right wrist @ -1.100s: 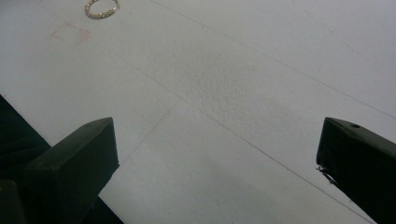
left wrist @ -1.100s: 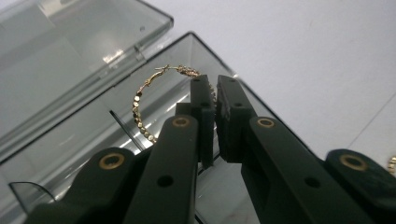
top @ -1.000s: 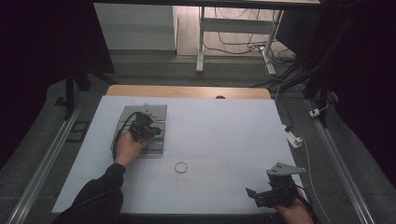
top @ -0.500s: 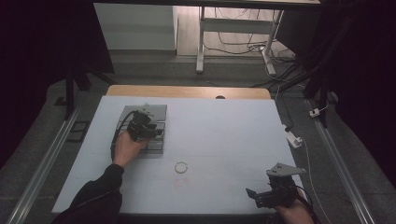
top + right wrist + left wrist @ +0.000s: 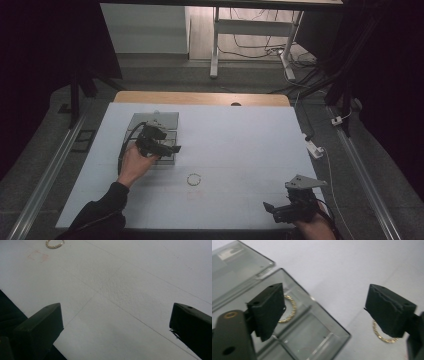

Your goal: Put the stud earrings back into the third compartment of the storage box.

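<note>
In the high view the left gripper (image 5: 172, 148) hangs over a clear box (image 5: 155, 131) lying open at the table's (image 5: 240, 130) ten o'clock, its lid flat toward twelve; the hand (image 5: 134, 162) and dark sleeve (image 5: 100, 212) reach up from seven o'clock, and the gripper body covers most of the tray; a gold ring (image 5: 194, 179) lies loose on the bare top at six o'clock from the centre, just beside a faint pink mark (image 5: 194, 194) and apart from both tools; the right gripper (image 5: 268, 207) rests low at five o'clock, well away from the box, with nothing between it and the ring; beyond the table stand a white frame (image 5: 215, 45), loose cables (image 5: 260, 50) and a white plug strip (image 5: 314, 148) at three o'clock. In the left gripper view the jaws have just been opening and stand wide apart with nothing between them; a second gold ring (image 5: 289, 308) lies in a compartment of the box (image 5: 317, 337), half hidden behind the left jaw; the loose ring (image 5: 383, 336) lies on the table, partly hidden behind the right jaw. In the right gripper view the jaws stand far apart over bare table (image 5: 125, 290), holding nothing; the ring (image 5: 53, 244) sits at eleven o'clock, the pink mark (image 5: 38, 256) just beside it.
</note>
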`<state>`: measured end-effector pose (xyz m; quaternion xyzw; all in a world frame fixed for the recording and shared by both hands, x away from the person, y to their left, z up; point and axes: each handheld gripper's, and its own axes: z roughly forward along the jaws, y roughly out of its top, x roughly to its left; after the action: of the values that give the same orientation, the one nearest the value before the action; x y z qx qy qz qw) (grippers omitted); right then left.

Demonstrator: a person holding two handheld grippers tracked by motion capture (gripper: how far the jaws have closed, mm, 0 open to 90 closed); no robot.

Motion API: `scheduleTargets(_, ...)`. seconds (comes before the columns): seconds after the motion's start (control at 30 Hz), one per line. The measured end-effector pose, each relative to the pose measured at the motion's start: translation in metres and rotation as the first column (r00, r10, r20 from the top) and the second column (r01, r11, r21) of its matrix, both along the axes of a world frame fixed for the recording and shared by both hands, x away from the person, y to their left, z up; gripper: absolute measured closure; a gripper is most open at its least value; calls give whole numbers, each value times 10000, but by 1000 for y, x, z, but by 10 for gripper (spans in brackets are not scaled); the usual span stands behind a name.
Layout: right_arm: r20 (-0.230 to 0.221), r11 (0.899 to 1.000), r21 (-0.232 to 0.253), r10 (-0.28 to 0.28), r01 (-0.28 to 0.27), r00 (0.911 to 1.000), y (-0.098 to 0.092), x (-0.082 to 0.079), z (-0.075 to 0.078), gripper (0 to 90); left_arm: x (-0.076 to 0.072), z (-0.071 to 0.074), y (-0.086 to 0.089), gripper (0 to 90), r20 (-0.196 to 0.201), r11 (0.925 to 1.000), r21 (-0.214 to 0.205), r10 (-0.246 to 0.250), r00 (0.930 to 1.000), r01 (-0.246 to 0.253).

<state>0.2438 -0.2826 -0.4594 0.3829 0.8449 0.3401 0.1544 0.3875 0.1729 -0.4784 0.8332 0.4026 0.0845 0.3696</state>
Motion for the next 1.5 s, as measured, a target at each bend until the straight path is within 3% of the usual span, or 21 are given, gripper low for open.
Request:
scheduleTargets(0.2,-10,10000,-22,9,-9,10000,0,0,0,0,-12,0,-10,38,82,9984,-56,-569,9983,569)
scheduleTargets(0.37,8,10000,-38,27,-27,10000,0,0,0,0,-20,-2,-20,3,-24,9938,-217,-1090,9940,1089)
scheduleTargets(0.57,13,10000,-42,36,-36,10000,0,0,0,0,-33,-5,-35,0,-213,9826,-4,-1857,9824,1858)
scheduleTargets(0.77,28,9999,-71,74,-73,10000,0,-1,0,0,-49,-13,-55,0,-119,9706,182,-2399,9707,2401)
scheduleTargets(0.87,23,10000,-70,65,-64,10000,0,-1,0,0,-57,-20,-66,0,-317,9622,240,-2705,9622,2713)
scheduleTargets(1.0,30,10000,-53,56,-56,10000,0,0,0,0,-66,-29,-81,0,-395,9495,636,-3052,9515,3072)
scheduleTargets(1.13,22,9999,-71,71,-71,10000,0,-1,0,0,-73,-37,-91,0,-398,9334,1091,-3396,9397,3419)
scheduleTargets(1.2,27,10000,-69,60,-60,10000,0,0,0,0,-77,-39,-95,0,-406,9298,1112,-3486,9364,3510)
scheduleTargets(1.33,16,10000,-24,31,-31,10000,0,0,0,0,-80,-44,-101,0,-543,9137,1371,-3787,9239,3826)
scheduleTargets(1.5,39,10000,-35,60,-59,10000,0,0,0,0,-81,-52,-106,0,-764,9012,1620,-3947,9156,4020)
